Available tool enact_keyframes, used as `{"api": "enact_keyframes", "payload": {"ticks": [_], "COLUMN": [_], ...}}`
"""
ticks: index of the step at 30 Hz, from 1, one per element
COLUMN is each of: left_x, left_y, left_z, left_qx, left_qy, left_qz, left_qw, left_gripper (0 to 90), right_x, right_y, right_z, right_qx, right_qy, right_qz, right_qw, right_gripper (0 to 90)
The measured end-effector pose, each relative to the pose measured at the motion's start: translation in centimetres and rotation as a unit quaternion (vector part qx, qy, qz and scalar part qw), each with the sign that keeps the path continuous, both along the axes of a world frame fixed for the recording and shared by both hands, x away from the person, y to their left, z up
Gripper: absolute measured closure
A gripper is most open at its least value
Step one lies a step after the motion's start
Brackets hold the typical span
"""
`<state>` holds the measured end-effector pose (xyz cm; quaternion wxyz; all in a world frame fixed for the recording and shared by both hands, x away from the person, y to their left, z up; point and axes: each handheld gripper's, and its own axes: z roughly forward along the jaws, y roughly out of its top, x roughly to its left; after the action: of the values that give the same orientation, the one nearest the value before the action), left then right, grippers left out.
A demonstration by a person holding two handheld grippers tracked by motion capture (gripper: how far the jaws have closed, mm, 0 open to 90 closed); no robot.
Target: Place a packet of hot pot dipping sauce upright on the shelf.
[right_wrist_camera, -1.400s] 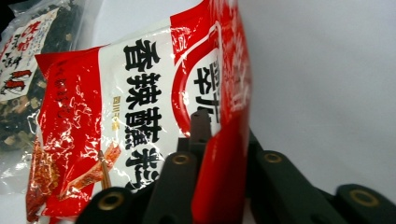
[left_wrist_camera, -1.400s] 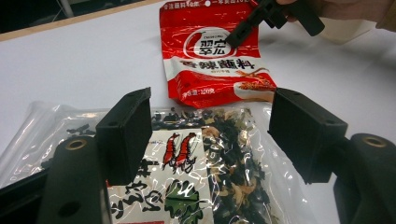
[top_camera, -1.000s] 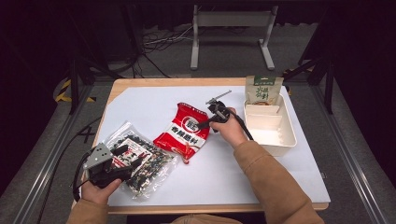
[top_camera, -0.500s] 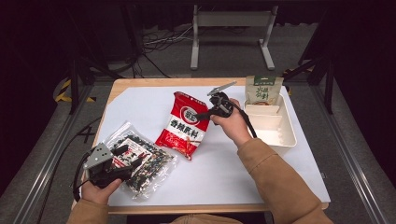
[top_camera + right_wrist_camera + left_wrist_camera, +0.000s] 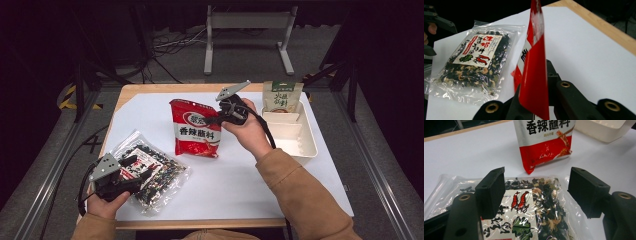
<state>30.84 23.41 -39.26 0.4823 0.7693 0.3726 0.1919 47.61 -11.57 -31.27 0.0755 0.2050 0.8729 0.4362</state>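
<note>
While the red sauce packet [image 5: 195, 128] hangs upright off the table, pinched at its right edge, we can see it has risen and swung from where it lay flat a second ago; half a second ago it was only partly tipped up. Our right gripper [image 5: 224, 117] is clamped on that edge, and the right gripper view shows the red film [image 5: 534, 75] squeezed edge-on between the two jaws. We judge the lift is under way and the packet is probably headed for the white tray [image 5: 306, 145] just to its right, where a green pouch [image 5: 281, 96] already stands in the far compartment. Its lower corner sits near the clear bag of dried seaweed [image 5: 150, 170], which lies flat at the near left of the white table cover [image 5: 235, 180] and has not moved. Our left gripper [image 5: 131, 167] rests over that bag with its jaws spread wide apart, the bag [image 5: 529, 205] showing between them, gripping nothing. That bag looks next in line.
</note>
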Motion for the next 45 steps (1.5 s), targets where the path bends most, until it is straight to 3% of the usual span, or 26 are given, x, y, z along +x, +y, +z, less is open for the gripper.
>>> {"api": "enact_keyframes", "payload": {"ticks": [3, 8, 26, 45], "left_x": [0.0, 0.0, 0.1, 0.2], "left_y": [0.0, 0.0, 0.0, -0.1], "left_z": [0.0, 0.0, 0.0, -0.1], "left_qx": [-0.001, 0.001, 0.006, 0.004], "left_qy": [0.000, -0.001, -0.003, -0.002], "left_qz": [0.001, 0.000, -0.001, 0.001], "left_qw": [1.0000, 1.0000, 1.0000, 1.0000], "left_gripper": [30.3, 30.3, 30.2, 30.2], "right_x": [-0.5, -0.8, -1.2, -2.0], "right_y": [-0.2, -1.0, -5.4, -9.6], "right_z": [1.1, 2.1, 5.4, 8.3], "right_qx": [-0.015, -0.022, -0.006, -0.005], "right_qy": [-0.024, -0.044, -0.071, -0.105], "right_qz": [0.010, 0.010, -0.003, -0.016], "right_qw": [0.9995, 0.9987, 0.9974, 0.9943], "right_gripper": [89.0, 89.0, 89.0, 89.0]}}
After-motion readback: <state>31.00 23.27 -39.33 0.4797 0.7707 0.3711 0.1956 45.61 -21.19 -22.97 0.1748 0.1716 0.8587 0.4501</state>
